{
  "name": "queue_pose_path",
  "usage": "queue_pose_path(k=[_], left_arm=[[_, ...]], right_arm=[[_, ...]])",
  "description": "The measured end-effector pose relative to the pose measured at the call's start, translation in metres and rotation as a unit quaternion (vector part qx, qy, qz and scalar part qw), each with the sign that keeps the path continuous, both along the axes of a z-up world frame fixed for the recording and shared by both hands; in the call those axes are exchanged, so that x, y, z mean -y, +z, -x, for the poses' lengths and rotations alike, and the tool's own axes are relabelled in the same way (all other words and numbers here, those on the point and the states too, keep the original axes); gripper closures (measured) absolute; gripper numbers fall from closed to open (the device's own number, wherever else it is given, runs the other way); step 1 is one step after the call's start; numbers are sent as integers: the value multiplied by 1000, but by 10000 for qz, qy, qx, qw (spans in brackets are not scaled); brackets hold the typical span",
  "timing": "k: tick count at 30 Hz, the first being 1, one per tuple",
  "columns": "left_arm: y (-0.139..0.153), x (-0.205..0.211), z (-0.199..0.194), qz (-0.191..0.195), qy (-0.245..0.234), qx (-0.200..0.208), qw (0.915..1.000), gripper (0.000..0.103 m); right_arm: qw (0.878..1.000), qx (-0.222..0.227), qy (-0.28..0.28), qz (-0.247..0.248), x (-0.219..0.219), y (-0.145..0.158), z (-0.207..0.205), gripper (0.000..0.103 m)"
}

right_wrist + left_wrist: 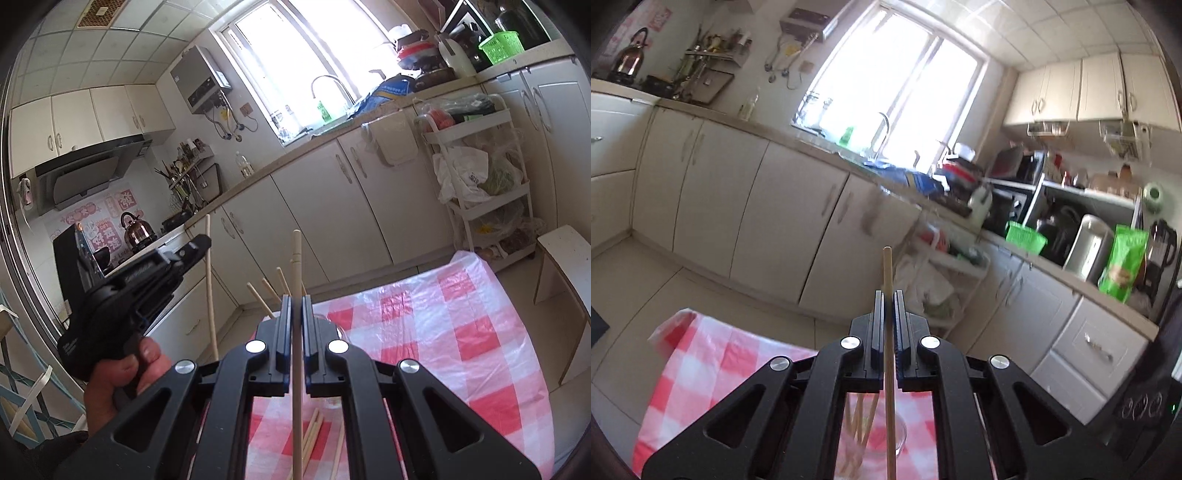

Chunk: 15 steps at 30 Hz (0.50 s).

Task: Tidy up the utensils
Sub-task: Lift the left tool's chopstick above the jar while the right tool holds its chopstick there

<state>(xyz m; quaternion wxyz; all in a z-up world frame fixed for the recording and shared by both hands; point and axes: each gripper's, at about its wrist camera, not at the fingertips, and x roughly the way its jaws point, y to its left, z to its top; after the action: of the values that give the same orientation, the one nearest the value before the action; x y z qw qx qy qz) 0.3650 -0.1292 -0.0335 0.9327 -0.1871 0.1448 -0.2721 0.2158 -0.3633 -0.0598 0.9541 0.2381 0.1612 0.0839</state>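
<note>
Clamped between the pads of the right gripper, a wooden chopstick runs lengthwise along the fingers, its tip beyond them. To the left and higher, the left gripper pinches a second chopstick that hangs nearly upright. A clear glass holding more chopsticks stands on the checked tablecloth directly below the left gripper, so that hand seems nearer. Loose chopsticks lie beneath the right gripper.

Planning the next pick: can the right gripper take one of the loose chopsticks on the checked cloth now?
Probably not yet: the right gripper has its jaws shut on a chopstick; that must go before it takes the loose chopsticks.
</note>
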Motion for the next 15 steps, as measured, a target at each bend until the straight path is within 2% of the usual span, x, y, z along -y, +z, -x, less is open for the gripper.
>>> queue_pose_path(k=[3,9,15], left_arm=[[7,11,-6,104,114,263,9995,99],[3,31,-12,-231,539,703,9958,99],[-17,44,-20,-460,694,858,9928,99]], right_arm=[[9998,154,-43,76,0,6,-7,97],[9993,324,-91,130,3,12,-34,97],[9989,426,-129,142,5,15,-48,97]])
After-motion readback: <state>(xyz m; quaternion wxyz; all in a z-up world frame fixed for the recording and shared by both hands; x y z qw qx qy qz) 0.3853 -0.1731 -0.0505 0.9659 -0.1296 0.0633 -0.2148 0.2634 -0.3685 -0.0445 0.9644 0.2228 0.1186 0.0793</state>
